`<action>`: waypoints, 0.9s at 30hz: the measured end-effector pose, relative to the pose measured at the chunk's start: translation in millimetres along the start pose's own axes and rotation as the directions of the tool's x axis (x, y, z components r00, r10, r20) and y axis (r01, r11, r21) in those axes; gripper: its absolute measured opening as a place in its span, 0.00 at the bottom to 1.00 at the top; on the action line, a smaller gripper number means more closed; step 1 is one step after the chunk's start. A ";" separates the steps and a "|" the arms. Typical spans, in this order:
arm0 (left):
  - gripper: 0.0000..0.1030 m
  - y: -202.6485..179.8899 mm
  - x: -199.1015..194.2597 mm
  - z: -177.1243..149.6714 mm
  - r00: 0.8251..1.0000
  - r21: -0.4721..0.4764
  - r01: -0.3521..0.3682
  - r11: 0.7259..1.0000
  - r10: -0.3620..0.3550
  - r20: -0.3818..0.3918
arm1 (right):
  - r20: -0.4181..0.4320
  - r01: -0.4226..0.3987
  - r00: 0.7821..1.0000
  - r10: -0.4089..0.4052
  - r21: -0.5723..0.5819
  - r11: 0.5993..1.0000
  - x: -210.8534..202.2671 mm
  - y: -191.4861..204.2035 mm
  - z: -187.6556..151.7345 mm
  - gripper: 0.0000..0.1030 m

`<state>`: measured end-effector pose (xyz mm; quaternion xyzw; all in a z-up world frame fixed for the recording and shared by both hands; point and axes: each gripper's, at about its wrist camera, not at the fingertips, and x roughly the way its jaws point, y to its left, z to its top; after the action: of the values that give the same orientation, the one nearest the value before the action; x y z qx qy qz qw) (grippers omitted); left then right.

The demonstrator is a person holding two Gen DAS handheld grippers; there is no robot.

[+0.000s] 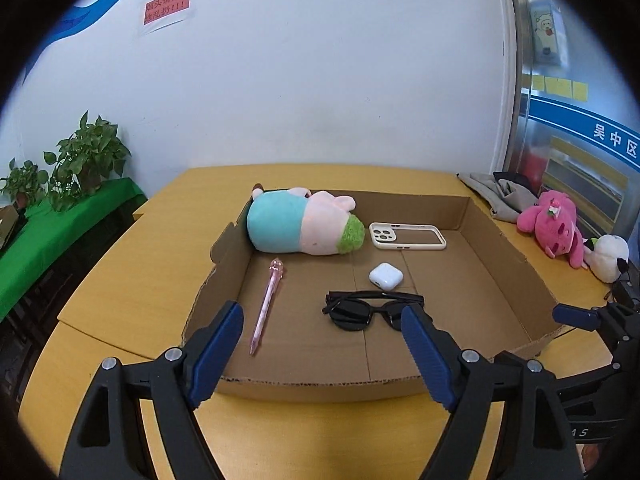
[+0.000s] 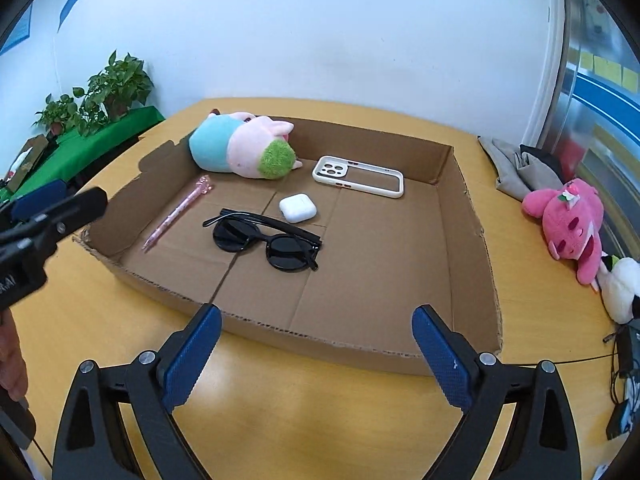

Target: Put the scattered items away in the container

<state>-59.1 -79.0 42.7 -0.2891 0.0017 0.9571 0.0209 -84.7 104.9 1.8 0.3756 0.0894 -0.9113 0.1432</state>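
Observation:
A shallow cardboard tray lies on the yellow table. Inside it rest a teal and pink plush toy, a white phone case, a white earbud case, black sunglasses and a pink pen. My left gripper hovers open over the tray's near edge, nothing between its blue pads. My right gripper is open and empty before the near wall.
A pink plush and a white plush lie on the table right of the tray, behind them grey cloth. Potted plants stand on a green-covered shelf at left. Cables trail at far right.

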 end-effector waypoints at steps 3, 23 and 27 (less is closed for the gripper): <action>0.79 -2.4 -1.6 -5.5 1.000 0.002 0.006 1.000 -0.006 -0.013 | 0.002 -0.002 1.000 0.002 -0.001 1.000 -3.0 -1.1 -3.6 0.95; 0.79 -13.4 8.7 -12.3 0.998 0.022 0.029 0.999 -0.028 -0.064 | -0.009 0.017 1.000 -0.017 0.016 1.000 -2.4 -4.7 -6.4 0.95; 0.79 -11.6 11.0 -13.2 0.997 0.015 0.030 0.999 -0.029 -0.078 | -0.012 0.017 1.000 -0.017 0.015 1.000 -1.3 -4.5 -5.8 0.95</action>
<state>-60.5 -67.1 25.7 -0.3261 0.0061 0.9446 0.0374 -81.5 111.0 -1.1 0.3814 0.0866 -0.9108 0.1319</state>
